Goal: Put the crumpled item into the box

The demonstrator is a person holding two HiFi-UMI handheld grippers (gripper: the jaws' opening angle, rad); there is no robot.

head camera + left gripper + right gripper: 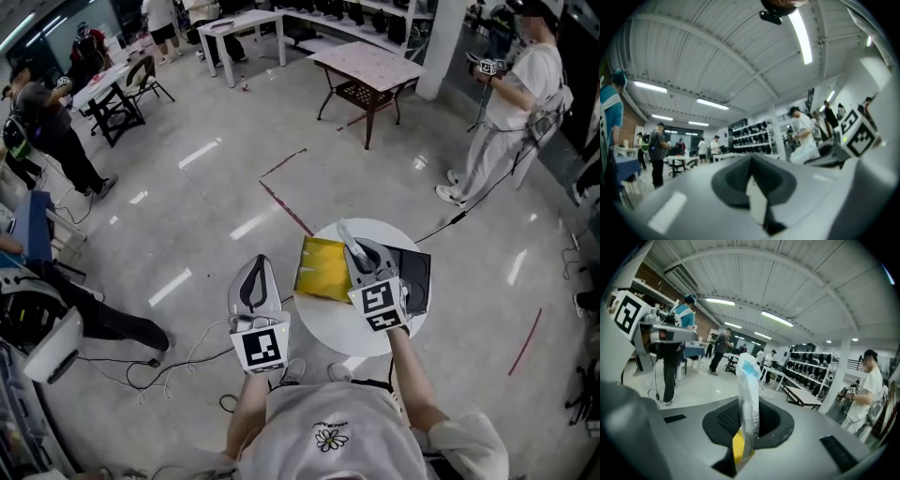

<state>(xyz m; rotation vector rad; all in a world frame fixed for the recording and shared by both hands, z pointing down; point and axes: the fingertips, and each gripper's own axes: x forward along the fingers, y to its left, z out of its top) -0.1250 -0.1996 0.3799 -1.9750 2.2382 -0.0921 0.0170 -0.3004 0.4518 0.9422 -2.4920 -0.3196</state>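
Note:
The crumpled item [747, 380] is a white crinkled packet with a blue patch and a yellow lower end. My right gripper [747, 427] is shut on it, and it sticks up past the fingertips. In the head view the right gripper [361, 251] hovers over the round white table [328, 323], and the packet's pale tip [344, 232] shows above it. A black box [417, 277] lies on the table just right of this gripper, and a yellow flat item [322, 269] just left. My left gripper [255, 267] hangs left of the table over the floor; in its own view the left gripper [752, 176] is shut and empty.
A person [511, 103] with a gripper stands at the far right, and a cable runs from there toward the table. More people and folding tables [370, 66] fill the back of the hall. Cables [169, 361] lie on the floor at the left.

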